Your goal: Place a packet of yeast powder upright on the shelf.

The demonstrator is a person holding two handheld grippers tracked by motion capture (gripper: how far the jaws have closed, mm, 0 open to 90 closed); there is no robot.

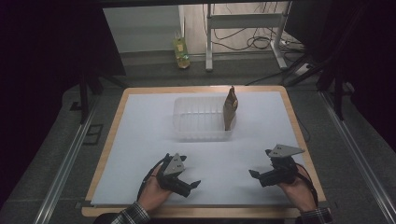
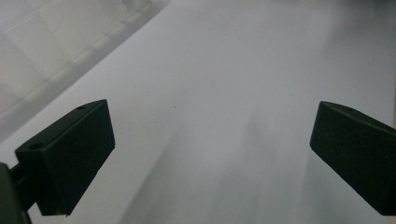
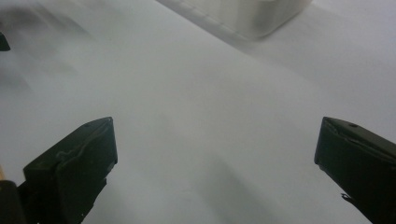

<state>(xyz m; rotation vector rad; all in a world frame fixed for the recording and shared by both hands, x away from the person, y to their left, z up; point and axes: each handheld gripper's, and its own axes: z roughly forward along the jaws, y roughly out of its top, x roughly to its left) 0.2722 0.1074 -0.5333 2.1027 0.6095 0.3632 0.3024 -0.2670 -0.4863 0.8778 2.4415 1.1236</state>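
Brown crinkled pouch (image 1: pixel 230 109) leans upright in ribbed translucent plastic bin (image 1: pixel 201 128).

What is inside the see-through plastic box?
A brown paper bag stands upright at the right end of the clear box. The rest looks empty, though the bag hides the corner behind it.

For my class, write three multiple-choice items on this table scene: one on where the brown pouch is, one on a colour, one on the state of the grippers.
1. Where is the brown pouch?
A. At the right end of the clear bin
B. Flat by the left gripper
C. On the floor

2. What colour is the sheet covering the table?
A. Green
B. White
C. Black

3. How are the left gripper and right gripper?
A. Both shut on pouches
B. One shut
C. Both open, empty

Key: 1 A, it stands upright there; 2 B, plainly white; 3 C, each gripper view shows jaws wide apart.
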